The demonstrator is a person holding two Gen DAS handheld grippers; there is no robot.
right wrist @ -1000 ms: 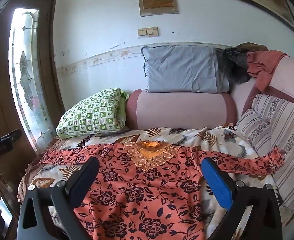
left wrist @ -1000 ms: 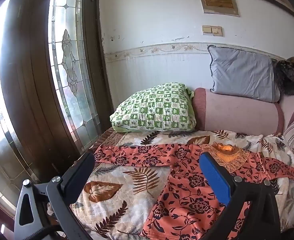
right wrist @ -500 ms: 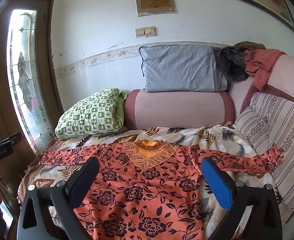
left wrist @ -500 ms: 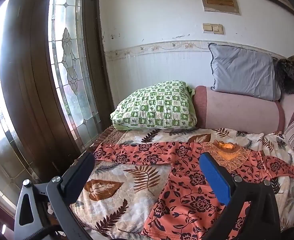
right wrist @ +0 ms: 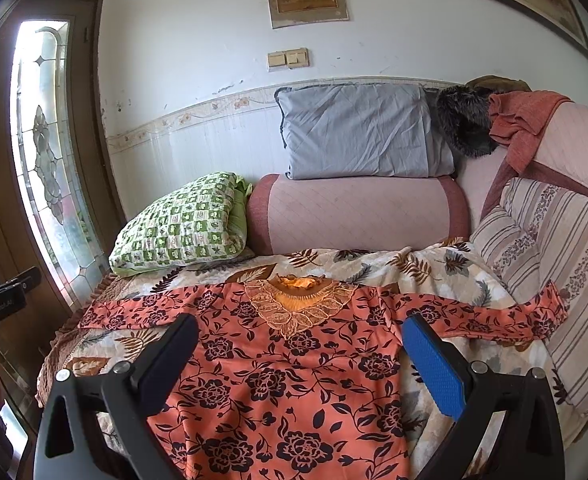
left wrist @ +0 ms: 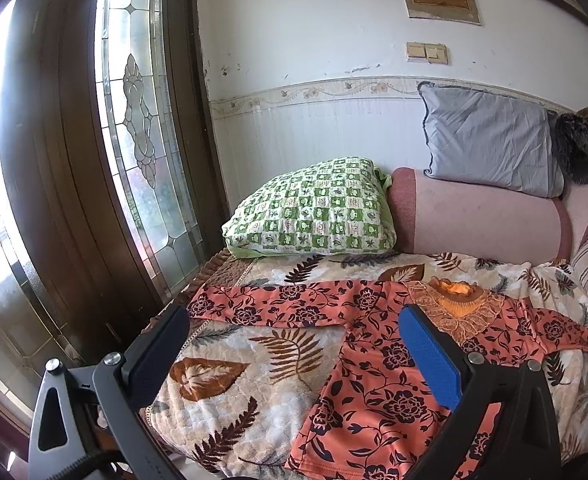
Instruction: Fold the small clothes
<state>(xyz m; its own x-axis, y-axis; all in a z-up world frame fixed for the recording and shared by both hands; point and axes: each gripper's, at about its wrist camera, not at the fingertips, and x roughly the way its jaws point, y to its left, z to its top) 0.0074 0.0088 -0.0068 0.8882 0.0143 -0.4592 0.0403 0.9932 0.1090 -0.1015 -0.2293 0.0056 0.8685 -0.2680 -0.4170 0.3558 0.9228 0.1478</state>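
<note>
1. Left wrist view: the left gripper (left wrist: 294, 344) hangs above the bed (left wrist: 230, 364), jaws wide apart and empty. The shirt (left wrist: 382, 368) lies flat ahead and to its right, one sleeve (left wrist: 270, 304) stretched straight ahead.

2. Right wrist view: the right gripper (right wrist: 300, 354) is open over the shirt's (right wrist: 278, 384) body, seemingly not touching it. Folding hasn't begun; next, pinch a sleeve (right wrist: 482, 312) end.

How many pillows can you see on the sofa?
3: a green checked pillow at the left end, a grey pillow on top of the pink armrest, and a striped pillow on the right. More may be out of view.
</note>
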